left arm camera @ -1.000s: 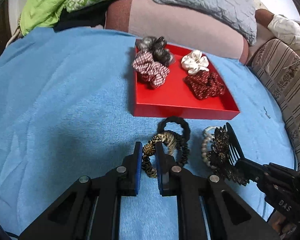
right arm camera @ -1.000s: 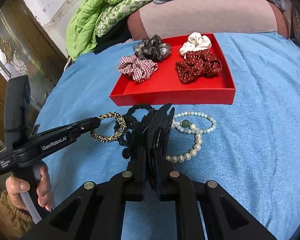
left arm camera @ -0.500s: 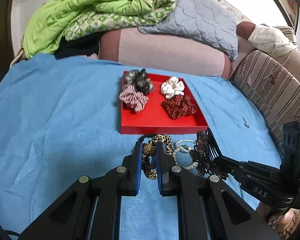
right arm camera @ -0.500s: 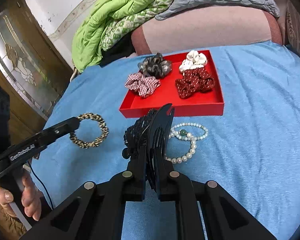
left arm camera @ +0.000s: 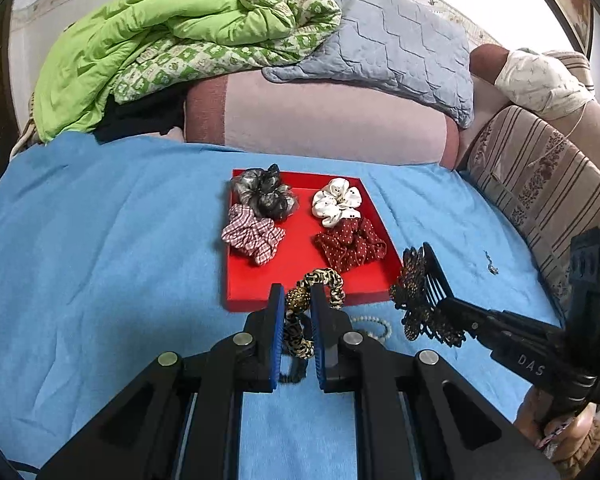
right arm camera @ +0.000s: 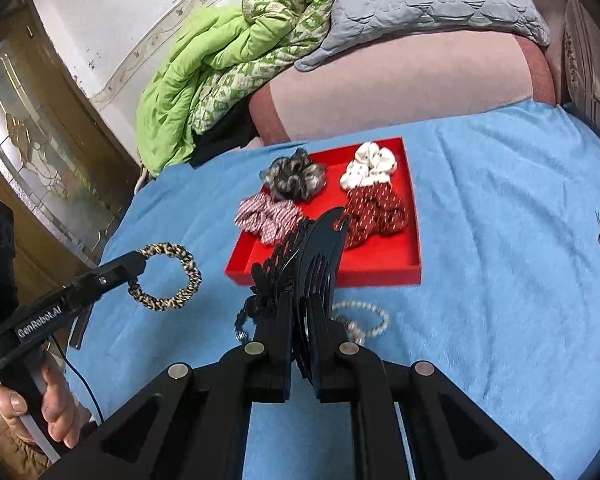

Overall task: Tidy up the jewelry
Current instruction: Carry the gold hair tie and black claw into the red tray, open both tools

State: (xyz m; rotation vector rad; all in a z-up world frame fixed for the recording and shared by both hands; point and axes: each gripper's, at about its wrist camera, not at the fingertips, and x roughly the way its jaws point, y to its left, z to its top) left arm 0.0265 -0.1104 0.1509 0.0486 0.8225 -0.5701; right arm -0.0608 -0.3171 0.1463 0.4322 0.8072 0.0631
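Four scrunchies already sit in the red tray (left arm camera: 300,258), centre frame. My left gripper (left arm camera: 296,312) has its jaws narrow, pinching the leopard hair tie (right arm camera: 166,276), lifted off the bed, lower centre. My right gripper (right arm camera: 304,320) jaws clamp the black hair comb (right arm camera: 320,248), also lifted. Pearl bracelet (right arm camera: 374,322) lies on the blue blanket (left arm camera: 100,240) below the tray. Judging roughly half done: two in hand, bracelet left.

Leopard-print hair tie (left arm camera: 316,308) and black hair comb (right arm camera: 300,264) held aloft, four scrunchies (left arm camera: 256,236) in red tray (left arm camera: 300,264)
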